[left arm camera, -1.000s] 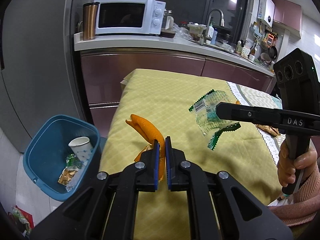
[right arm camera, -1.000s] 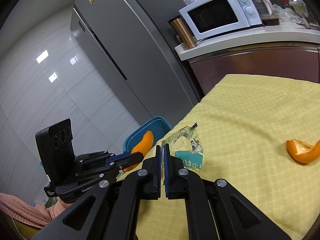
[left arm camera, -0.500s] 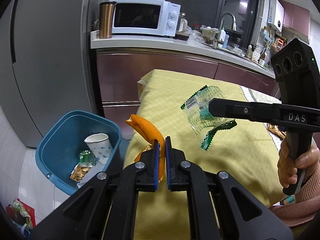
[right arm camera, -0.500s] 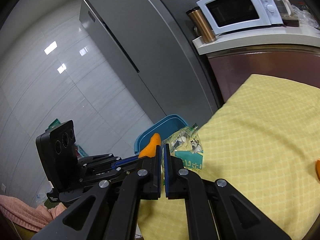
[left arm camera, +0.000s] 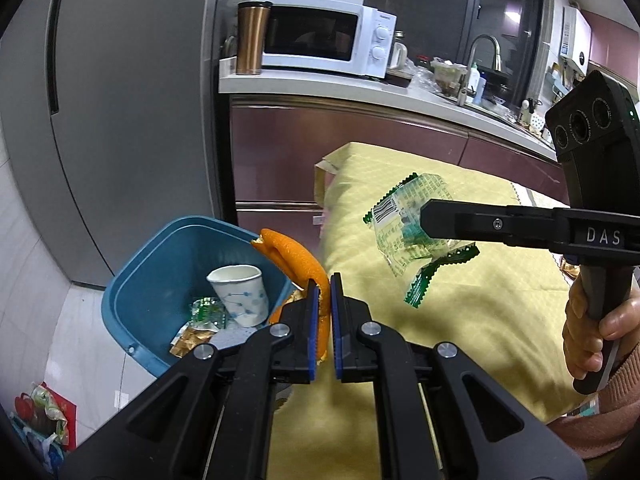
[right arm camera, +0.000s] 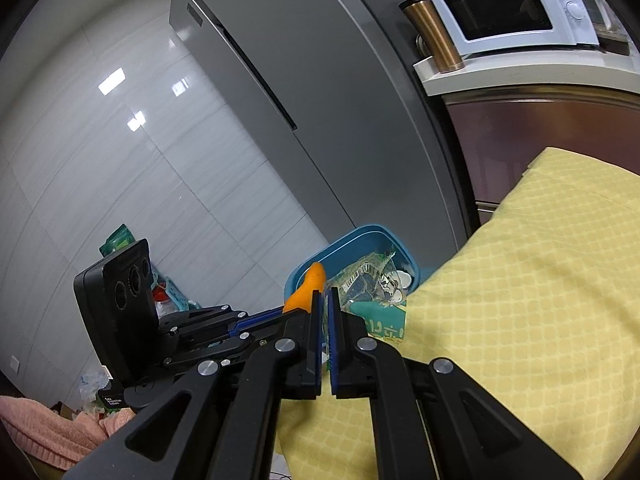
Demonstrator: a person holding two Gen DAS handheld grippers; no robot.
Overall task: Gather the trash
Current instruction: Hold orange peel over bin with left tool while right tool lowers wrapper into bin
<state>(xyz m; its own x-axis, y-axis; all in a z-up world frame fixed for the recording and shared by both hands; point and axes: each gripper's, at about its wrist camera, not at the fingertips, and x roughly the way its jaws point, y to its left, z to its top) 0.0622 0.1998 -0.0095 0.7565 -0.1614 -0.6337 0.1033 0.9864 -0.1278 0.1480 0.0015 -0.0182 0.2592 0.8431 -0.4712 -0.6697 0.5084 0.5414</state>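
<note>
Jaws of left gripper (left arm camera: pixel 325 300) pinching curled orange peel (left arm camera: pixel 294 258); right gripper (right arm camera: pixel 325 320) jaws clamping crinkly clear wrapper (right arm camera: pixel 370 288).

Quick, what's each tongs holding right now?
Left tongs: closed on the orange peel.
Right tongs: closed on the plastic wrapper.

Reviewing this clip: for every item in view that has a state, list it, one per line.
Left gripper: shut on orange peel.
Orange peel: held, lifted, by the bin's near rim.
Right gripper: shut on snack wrapper.
Snack wrapper: held in the air above the table, crumpled, torn open.
Blue trash bin: open-topped, partly filled.
Paper cup: inside the bin, mouth up, tilted.
Microwave: door closed.
</note>
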